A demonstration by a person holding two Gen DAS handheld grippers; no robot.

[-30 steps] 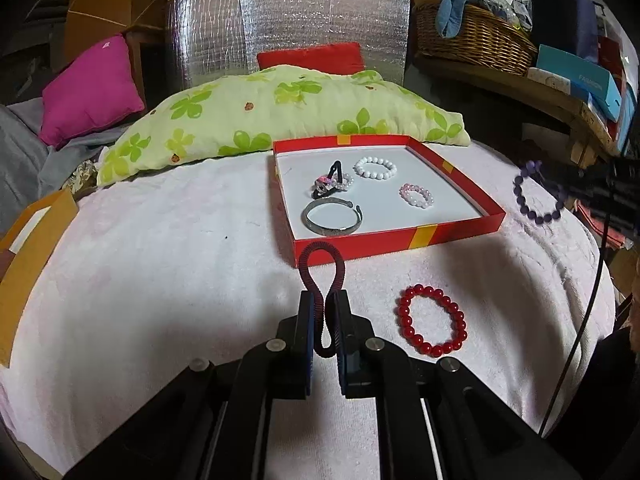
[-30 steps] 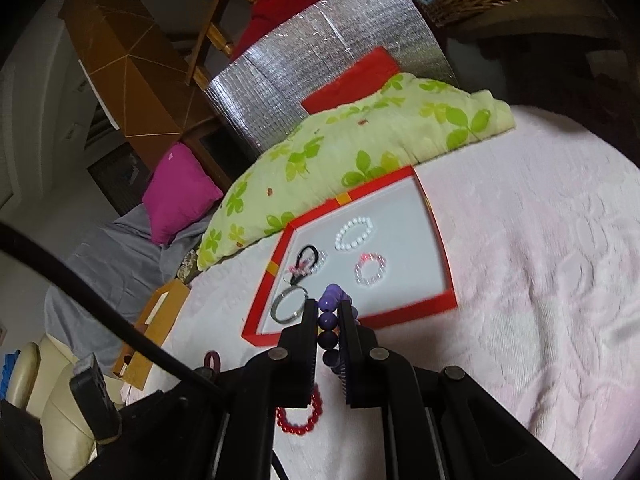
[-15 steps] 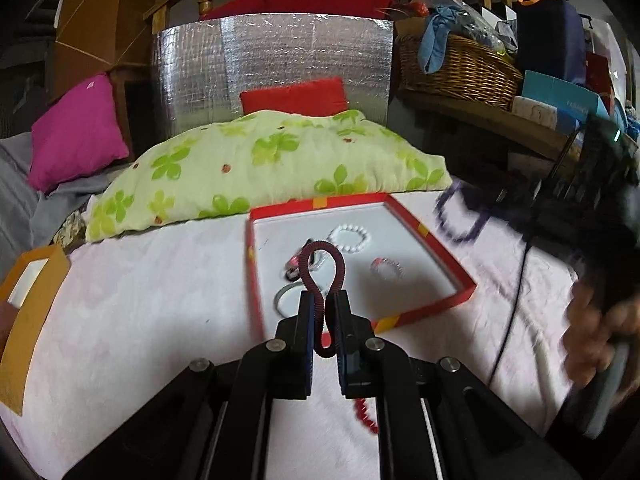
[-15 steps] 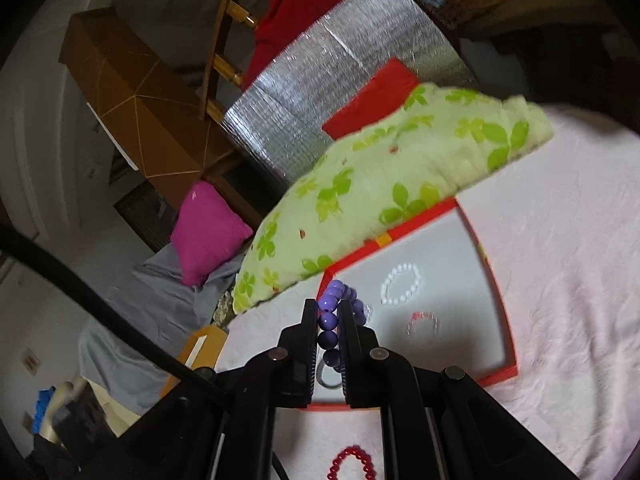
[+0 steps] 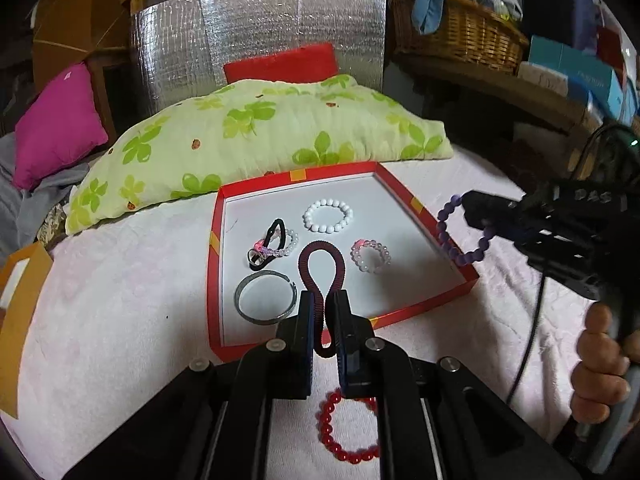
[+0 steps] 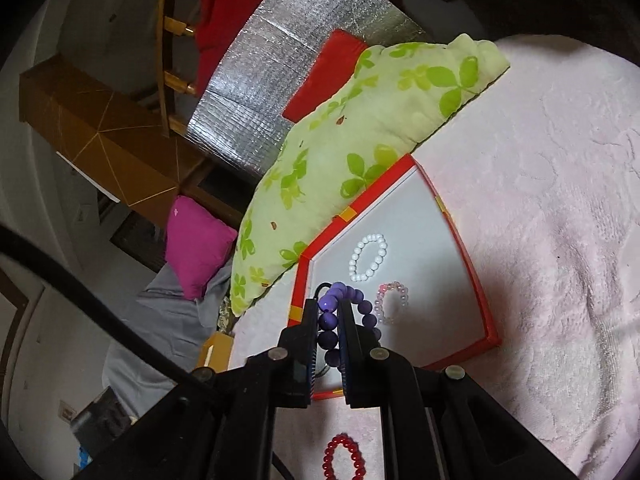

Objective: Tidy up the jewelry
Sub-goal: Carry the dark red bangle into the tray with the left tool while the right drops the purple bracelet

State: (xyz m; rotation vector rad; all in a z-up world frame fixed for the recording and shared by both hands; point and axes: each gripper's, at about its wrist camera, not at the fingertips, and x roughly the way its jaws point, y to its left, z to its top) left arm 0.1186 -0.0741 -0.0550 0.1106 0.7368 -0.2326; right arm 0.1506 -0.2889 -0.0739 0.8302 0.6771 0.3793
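A red-rimmed tray with a white floor lies on the pink bedspread. It holds a white bead bracelet, a pink bead bracelet, a silver bangle and a black hair tie with clear beads. My left gripper is shut on a dark red coiled hair band, held above the tray's near edge. My right gripper is shut on a purple bead bracelet; in the left wrist view that bracelet hangs over the tray's right rim. A red bead bracelet lies on the bedspread in front of the tray.
A green leaf-print pillow lies behind the tray, with a silver foil panel and red cushion beyond. A magenta pillow is at left, an orange box at the left edge. A wicker basket and boxes fill the right shelf.
My left gripper has moved forward over the tray's near edge with the coiled band. My right gripper has rolled and come in over the tray's right side with the purple bracelet.
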